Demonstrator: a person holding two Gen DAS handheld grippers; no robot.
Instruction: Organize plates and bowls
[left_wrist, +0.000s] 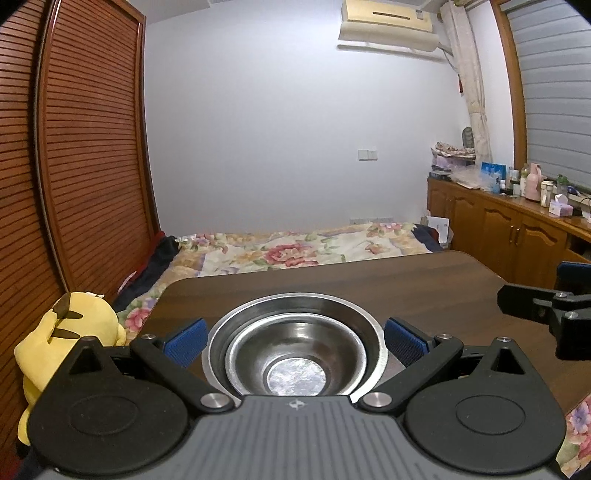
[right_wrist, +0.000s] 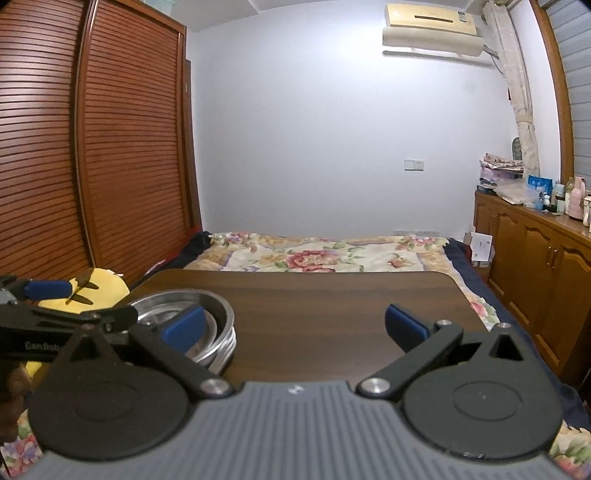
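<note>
Two steel dishes, bowl (left_wrist: 295, 363) nested in plate (left_wrist: 371, 332), sit dead ahead between the left gripper (left_wrist: 295, 338)'s spread jaws; right gripper (right_wrist: 293, 326), also agape, faces bare table (right_wrist: 332, 295).

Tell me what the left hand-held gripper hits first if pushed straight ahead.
The left hand-held gripper stands open, astride the stacked steel bowls on the wooden table. It would likely meet the near rim of the stack first, though its height above the rim is unclear.
</note>
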